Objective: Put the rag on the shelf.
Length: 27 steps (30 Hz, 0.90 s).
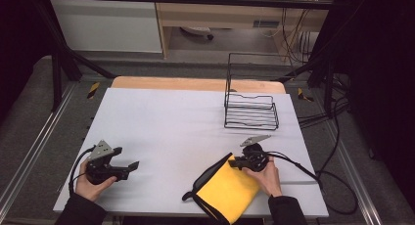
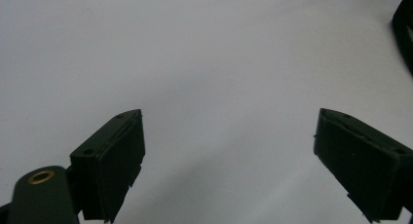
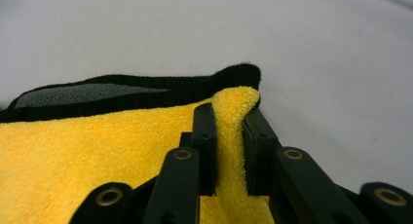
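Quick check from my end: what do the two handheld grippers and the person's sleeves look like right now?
Both are black. The left gripper carries a grey three-cornered plate, as does the right gripper. A black cable trails from each. Close up, the fingers are flat black bars on arms with brass-ringed pivot holes. The person's sleeves are dark.

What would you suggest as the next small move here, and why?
Probably lift the right gripper slightly to raise the pinched corner. Its jaws are closed on a fold at the corner of the yellow cloth, which lies folded on the table. The left gripper sits open over bare table, away from the cloth, so it could then come across to take another edge.
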Available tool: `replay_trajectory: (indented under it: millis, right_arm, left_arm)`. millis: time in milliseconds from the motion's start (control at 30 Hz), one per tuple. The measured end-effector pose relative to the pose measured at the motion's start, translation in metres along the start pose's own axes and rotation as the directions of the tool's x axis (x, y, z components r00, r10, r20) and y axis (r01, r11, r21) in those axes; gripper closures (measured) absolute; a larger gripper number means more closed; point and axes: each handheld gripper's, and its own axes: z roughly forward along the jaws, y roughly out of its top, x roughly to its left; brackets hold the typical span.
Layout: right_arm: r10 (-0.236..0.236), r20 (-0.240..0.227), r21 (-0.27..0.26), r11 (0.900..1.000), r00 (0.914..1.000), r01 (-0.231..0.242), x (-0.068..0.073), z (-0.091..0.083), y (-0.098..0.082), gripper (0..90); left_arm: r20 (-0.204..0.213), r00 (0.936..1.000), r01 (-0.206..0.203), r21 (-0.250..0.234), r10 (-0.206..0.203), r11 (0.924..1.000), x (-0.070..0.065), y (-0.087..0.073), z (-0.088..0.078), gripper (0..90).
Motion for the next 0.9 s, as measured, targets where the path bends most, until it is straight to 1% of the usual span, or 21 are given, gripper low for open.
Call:
replay_trajectory:
  millis: [100,200,300,333,433,500,567,633,767,800,867,900]
  right_arm:
    - [-0.009,0.005,-0.01,1.0,0.9999,0.009,0.001,-0.002,0.001,82.0]
    - [-0.063,0.018,-0.041,0.997,0.9978,0.064,0.005,-0.006,0.005,82.6]
    - [-0.128,0.032,-0.069,0.989,0.9912,0.13,0.012,-0.008,0.013,82.7]
    - [-0.149,0.028,-0.076,0.986,0.9884,0.151,0.015,-0.008,0.017,82.6]
    - [-0.216,0.033,-0.099,0.971,0.9759,0.218,0.024,-0.003,0.03,82.6]
    - [-0.254,0.042,-0.104,0.961,0.9663,0.257,0.029,0.004,0.039,82.5]
    - [-0.291,0.052,-0.098,0.95,0.9552,0.295,0.033,0.013,0.048,82.4]
    - [-0.307,0.054,-0.1,0.945,0.9501,0.311,0.036,0.021,0.057,82.4]
    - [-0.33,0.041,-0.082,0.939,0.9429,0.333,0.038,0.04,0.069,82.0]
    - [-0.333,0.036,-0.081,0.939,0.9422,0.335,0.038,0.044,0.07,81.8]
    - [-0.33,0.023,-0.073,0.941,0.9436,0.331,0.037,0.052,0.071,81.1]
    - [-0.322,0.025,-0.071,0.944,0.9462,0.323,0.036,0.055,0.07,80.0]
  left_arm:
    - [-0.003,1.0,0.002,-0.001,-0.002,1.0,0.0,0.0,0.0,11.6]
    - [-0.006,1.0,0.001,-0.003,-0.001,1.0,0.0,0.0,0.0,11.6]
    - [-0.01,1.0,0.001,-0.001,-0.001,1.0,0.0,0.0,0.0,11.7]
    - [-0.011,0.9999,0.002,0.0,-0.002,1.0,0.0,0.0,0.0,11.8]
    - [-0.017,0.9998,-0.005,0.001,0.005,1.0,0.0,0.0,0.0,11.8]
    - [-0.017,0.9998,-0.004,-0.002,0.004,1.0,0.0,0.0,0.0,11.8]
    - [-0.018,0.9998,-0.001,-0.004,0.001,1.0,-0.001,0.0,0.0,11.8]
    - [-0.019,0.9998,0.0,-0.003,0.0,1.0,-0.001,0.0,0.0,11.8]
    - [-0.023,0.9997,0.002,-0.006,-0.002,1.0,0.0,0.001,0.0,11.7]
    - [-0.024,0.9997,0.002,-0.006,-0.003,1.0,-0.001,0.001,0.0,11.7]
    - [-0.026,0.9997,0.002,-0.005,-0.002,1.0,-0.001,0.001,0.0,11.7]
    - [-0.027,0.9996,0.001,-0.004,-0.001,1.0,-0.001,0.001,0.0,11.7]
